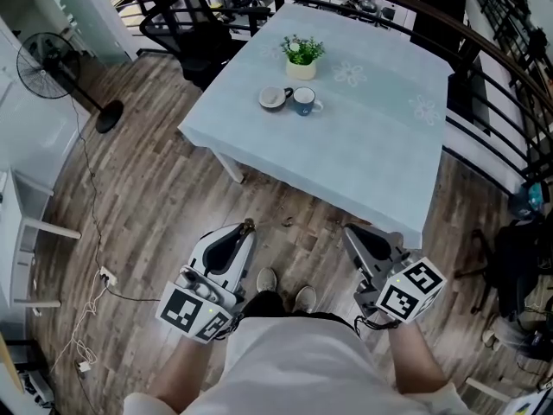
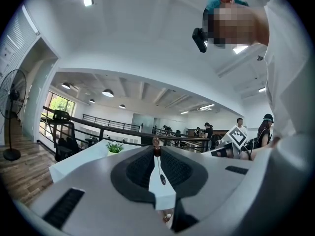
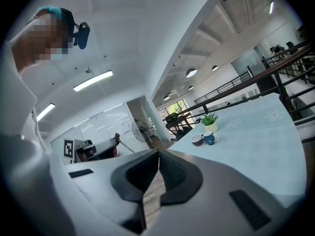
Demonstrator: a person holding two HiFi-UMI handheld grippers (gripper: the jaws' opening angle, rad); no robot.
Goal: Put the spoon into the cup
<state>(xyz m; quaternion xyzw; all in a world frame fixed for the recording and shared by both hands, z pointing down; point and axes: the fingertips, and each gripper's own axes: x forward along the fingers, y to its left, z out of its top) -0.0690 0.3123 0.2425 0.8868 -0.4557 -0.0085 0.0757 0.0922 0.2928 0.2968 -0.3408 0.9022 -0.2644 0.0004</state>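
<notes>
A blue cup stands on the pale blue table, far ahead of me, beside a white bowl-like cup. Both also show small in the right gripper view: the blue cup and the white one. My left gripper is held low near my body over the wooden floor, jaws shut on a thin spoon whose brown end pokes out past the tips. My right gripper is also low and near my body, its jaws shut with nothing between them.
A small potted plant stands behind the cups. A black office chair is at the table's far left, a standing fan further left. Cables lie on the floor. A dark railing curves behind the table.
</notes>
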